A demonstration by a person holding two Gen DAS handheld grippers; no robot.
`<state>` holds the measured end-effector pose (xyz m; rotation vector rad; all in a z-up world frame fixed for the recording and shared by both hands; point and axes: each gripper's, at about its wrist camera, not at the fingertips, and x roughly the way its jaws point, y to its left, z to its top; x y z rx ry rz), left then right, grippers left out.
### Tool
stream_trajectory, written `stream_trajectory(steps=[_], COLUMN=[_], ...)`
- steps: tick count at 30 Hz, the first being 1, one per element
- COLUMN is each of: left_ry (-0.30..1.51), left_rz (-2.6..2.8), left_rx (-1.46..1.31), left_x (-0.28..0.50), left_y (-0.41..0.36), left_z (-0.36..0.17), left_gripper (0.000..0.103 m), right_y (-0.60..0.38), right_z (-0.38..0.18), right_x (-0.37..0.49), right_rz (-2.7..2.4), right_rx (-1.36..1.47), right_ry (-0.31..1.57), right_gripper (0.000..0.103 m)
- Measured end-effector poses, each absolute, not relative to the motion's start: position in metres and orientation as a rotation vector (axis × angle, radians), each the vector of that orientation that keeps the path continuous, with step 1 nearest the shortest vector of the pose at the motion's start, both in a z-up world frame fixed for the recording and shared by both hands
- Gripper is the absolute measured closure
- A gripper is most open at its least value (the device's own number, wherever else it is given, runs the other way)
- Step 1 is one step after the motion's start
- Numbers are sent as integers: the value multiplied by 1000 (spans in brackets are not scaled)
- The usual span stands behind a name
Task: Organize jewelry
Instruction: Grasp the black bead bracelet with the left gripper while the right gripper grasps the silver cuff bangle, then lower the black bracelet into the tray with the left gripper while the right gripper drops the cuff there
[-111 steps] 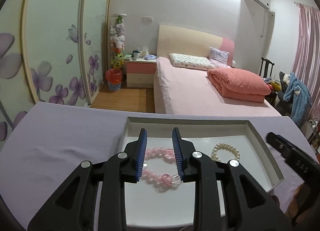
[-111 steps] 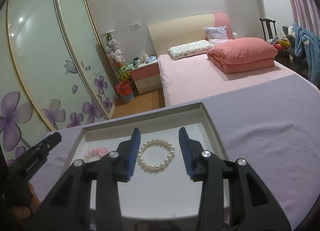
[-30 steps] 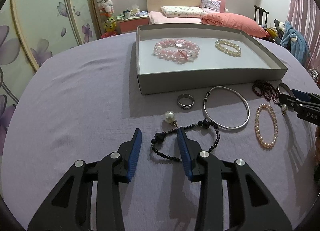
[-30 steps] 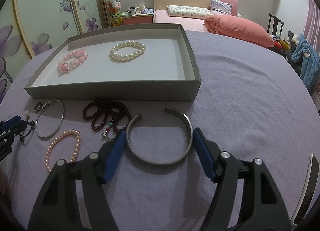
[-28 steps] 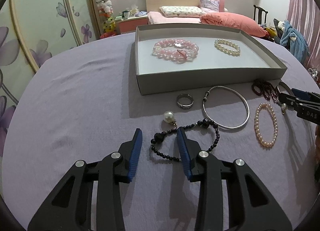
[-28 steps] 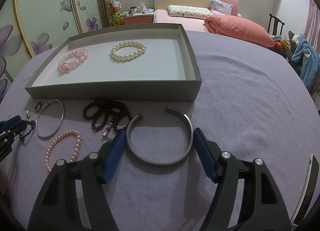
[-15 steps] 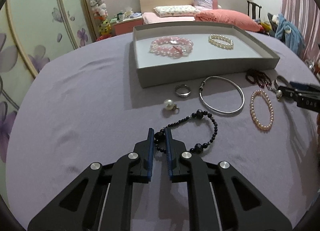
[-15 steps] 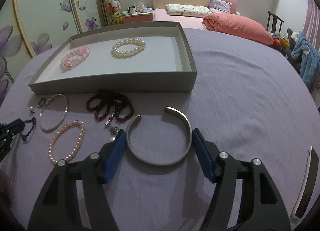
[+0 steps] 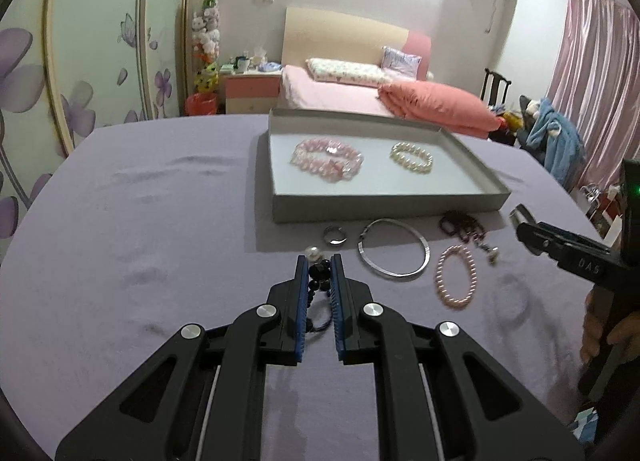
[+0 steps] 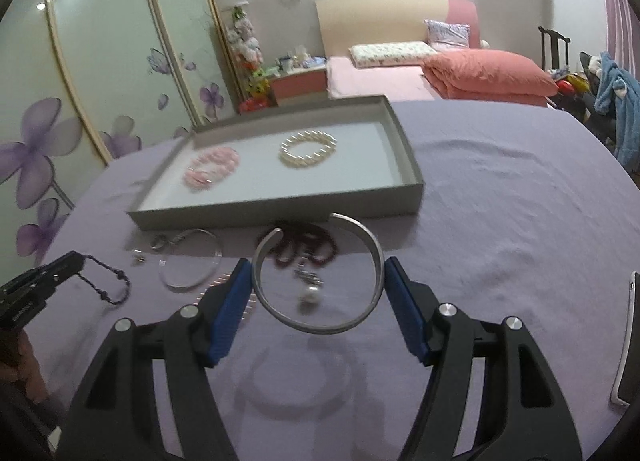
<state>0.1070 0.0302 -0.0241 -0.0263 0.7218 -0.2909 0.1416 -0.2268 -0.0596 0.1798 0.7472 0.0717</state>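
Note:
My left gripper is shut on a black bead bracelet and holds it above the purple cloth; the bracelet hangs from it in the right wrist view. My right gripper is shut on an open silver cuff bangle and holds it lifted, its shadow on the cloth below. A grey tray holds a pink bead bracelet and a white pearl bracelet. On the cloth lie a ring, a loose pearl, a thin silver bangle, a pink pearl bracelet and dark red beads.
The table is covered with a purple cloth. A phone lies at the right edge. Behind the table stand a pink bed, a nightstand and a wardrobe with flower doors.
My left gripper has shut on the black bead bracelet and lifted it off the cloth. My right gripper has closed on the silver cuff bangle and raised it.

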Motion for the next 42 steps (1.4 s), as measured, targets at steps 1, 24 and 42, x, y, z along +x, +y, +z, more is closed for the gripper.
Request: stream_trajectory(steps=[1, 24, 42], left_ry=[716, 374, 261], left_rz=[-294, -190, -156], left_rx=[-30, -33, 6], left_x=[106, 64, 45], left_y=[29, -1, -16], left_z=[-23, 28, 25], left_gripper=[91, 91, 91], right_y=[-224, -183, -185], right_z=[-57, 11, 15], right_x=[139, 76, 48], right_rz=[83, 78, -56], right_rx=[185, 112, 60], right_ry=[738, 338, 144], right_gripper=[38, 38, 38])
